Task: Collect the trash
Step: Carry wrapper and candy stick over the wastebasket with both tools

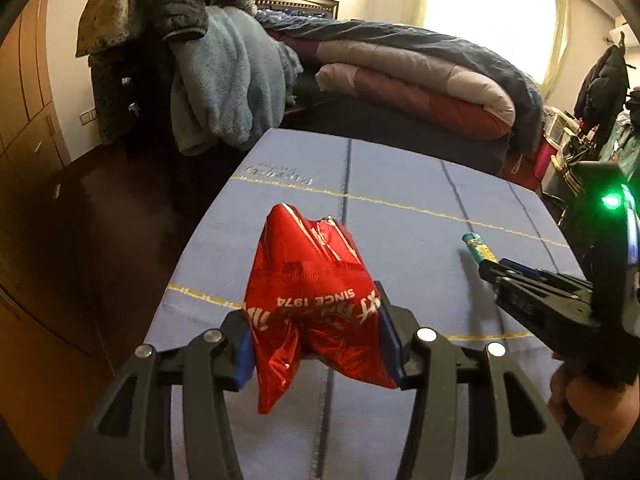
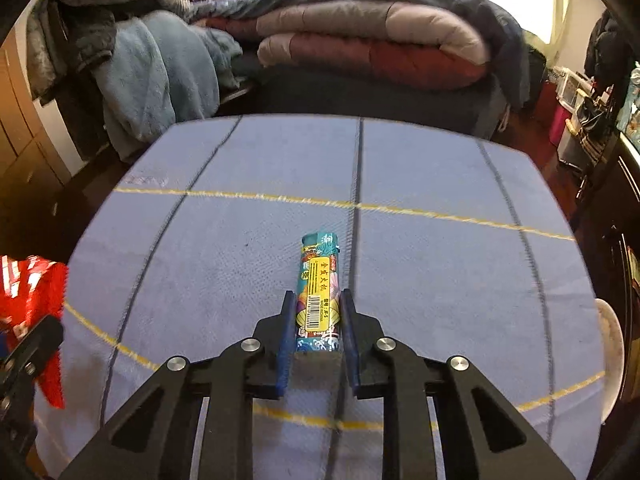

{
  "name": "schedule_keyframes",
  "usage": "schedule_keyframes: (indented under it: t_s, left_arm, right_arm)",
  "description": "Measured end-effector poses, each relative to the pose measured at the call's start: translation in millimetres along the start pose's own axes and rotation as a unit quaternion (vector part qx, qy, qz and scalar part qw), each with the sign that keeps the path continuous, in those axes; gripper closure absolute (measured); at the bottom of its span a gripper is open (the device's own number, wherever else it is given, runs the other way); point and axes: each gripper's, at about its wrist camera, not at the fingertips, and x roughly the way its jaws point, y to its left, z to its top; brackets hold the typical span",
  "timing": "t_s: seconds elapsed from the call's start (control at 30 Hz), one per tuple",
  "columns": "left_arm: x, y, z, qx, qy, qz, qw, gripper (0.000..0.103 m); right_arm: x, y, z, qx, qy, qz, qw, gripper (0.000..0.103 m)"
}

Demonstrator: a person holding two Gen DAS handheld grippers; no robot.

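Note:
A crumpled red foil snack bag [image 1: 312, 280] hangs between the blue pads of my left gripper [image 1: 316, 332], which is shut on it just above the blue checked tablecloth [image 1: 400, 184]. The bag's edge [image 2: 28, 288] also shows at the far left of the right wrist view. A teal lighter with a yellow label [image 2: 320, 280] lies on the cloth [image 2: 440, 280], pointing away. My right gripper [image 2: 318, 300] has its pads pressed on both sides of the lighter's near half. From the left wrist view, the lighter's far end [image 1: 476, 246] sticks out past the right gripper [image 1: 492, 266].
Beyond the table's far edge stands a bed with folded quilts [image 1: 420, 84]. A blue fleece blanket [image 1: 216, 80] hangs over furniture at the back left. Wooden cabinets [image 1: 24, 92] line the left wall. Cluttered shelves [image 2: 588, 112] stand at the right. A hand [image 1: 592, 408] holds the right gripper.

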Motion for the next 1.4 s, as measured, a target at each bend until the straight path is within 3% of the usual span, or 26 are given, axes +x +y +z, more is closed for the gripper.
schedule_keyframes:
  t_s: [0.33, 0.6, 0.73, 0.97, 1.2, 1.4]
  left_arm:
    - [-41, -77, 13, 0.059, -0.037, -0.048, 0.9964, 0.052]
    - [-60, -169, 14, 0.122, -0.053, -0.111, 0.9849, 0.051]
    - [-70, -220, 10, 0.163, -0.062, -0.146, 0.9739, 0.051]
    - [-80, -317, -1, 0.234, -0.062, -0.217, 0.9457, 0.051]
    - [-72, -404, -18, 0.284, -0.051, -0.271, 0.9182, 0.051]
    - [-48, -454, -29, 0.303, -0.018, -0.300, 0.9046, 0.051]
  right_arm:
    - [-72, -60, -18, 0.051, -0.048, 0.027, 0.997, 0.081]
    - [-128, -136, -43, 0.112, -0.089, 0.013, 0.990, 0.081]
    - [-153, -174, -55, 0.143, -0.113, -0.007, 0.983, 0.081]
    - [-180, -252, -79, 0.215, -0.140, -0.060, 0.965, 0.081]
    - [-182, -322, -108, 0.273, -0.135, -0.110, 0.946, 0.081]
    - [-171, -364, -125, 0.304, -0.121, -0.131, 0.936, 0.081]
